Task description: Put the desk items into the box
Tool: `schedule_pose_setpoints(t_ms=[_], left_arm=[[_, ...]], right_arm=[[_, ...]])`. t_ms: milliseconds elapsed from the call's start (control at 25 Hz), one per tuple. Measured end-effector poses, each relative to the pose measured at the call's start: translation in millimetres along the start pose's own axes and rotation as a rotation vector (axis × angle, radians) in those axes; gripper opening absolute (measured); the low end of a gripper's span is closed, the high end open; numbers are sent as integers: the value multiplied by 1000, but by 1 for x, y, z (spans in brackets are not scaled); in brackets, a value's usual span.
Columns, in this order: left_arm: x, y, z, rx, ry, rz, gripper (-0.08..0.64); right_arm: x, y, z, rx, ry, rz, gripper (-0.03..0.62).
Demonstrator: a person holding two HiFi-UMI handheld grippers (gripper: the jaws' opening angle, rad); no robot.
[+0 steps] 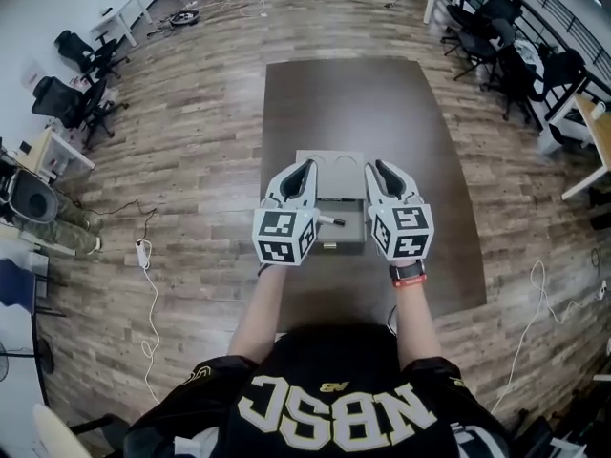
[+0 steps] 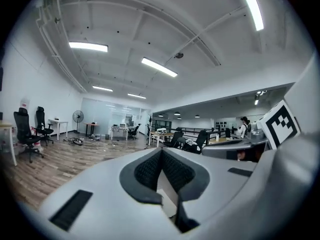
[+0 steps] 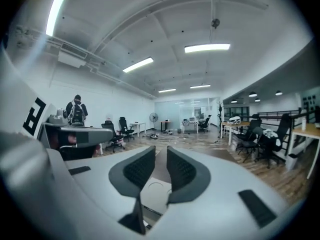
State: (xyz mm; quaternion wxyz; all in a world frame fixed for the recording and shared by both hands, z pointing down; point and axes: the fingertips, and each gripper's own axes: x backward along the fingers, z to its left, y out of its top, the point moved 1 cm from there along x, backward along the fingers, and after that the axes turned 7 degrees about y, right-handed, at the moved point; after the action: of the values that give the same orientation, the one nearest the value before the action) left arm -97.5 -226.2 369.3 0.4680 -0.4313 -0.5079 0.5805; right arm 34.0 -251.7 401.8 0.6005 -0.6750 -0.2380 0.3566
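Two empty grippers: left gripper [image 2: 161, 150] fingers closed together, right gripper [image 3: 160, 149] fingers slightly apart. Box [image 1: 329, 158] sits below, between your fingertips, marker [image 1: 331, 221] inside. Likely between picks. Next, find any leftover item and descend.

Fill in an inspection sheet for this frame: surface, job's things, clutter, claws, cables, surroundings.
Surface: dark brown table, bare around the box.
Job's things: grey box on the table; a black pen lies in its open front compartment.
Clutter: nothing seen.
Claws: left claw shut, empty; right claw slightly open, nothing between its jaws; both are held up over the box.
Cables: white cable and power strip on the floor at left; another white cable on the floor at right.
Surroundings: wood floor, office chairs, desks; a person stands far off.
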Motion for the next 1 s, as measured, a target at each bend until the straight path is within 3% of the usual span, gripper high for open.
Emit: schedule_pose_setpoints(t_ms=[160, 400, 600, 760, 1000], left_arm=[[0, 19, 4, -25, 43, -37, 8], [3, 41, 10, -49, 78, -69, 8], [10, 46, 23, -78, 107, -79, 8], [11, 45, 30, -51, 127, -75, 8], [10, 44, 29, -59, 101, -93, 6]], right_arm=[[1, 22, -4, -34, -42, -61, 72], [9, 47, -6, 15, -77, -100, 51], [16, 48, -21, 11, -119, -109, 33], [17, 45, -24, 7, -123, -101, 9], [16, 35, -24, 18, -128, -83, 9]])
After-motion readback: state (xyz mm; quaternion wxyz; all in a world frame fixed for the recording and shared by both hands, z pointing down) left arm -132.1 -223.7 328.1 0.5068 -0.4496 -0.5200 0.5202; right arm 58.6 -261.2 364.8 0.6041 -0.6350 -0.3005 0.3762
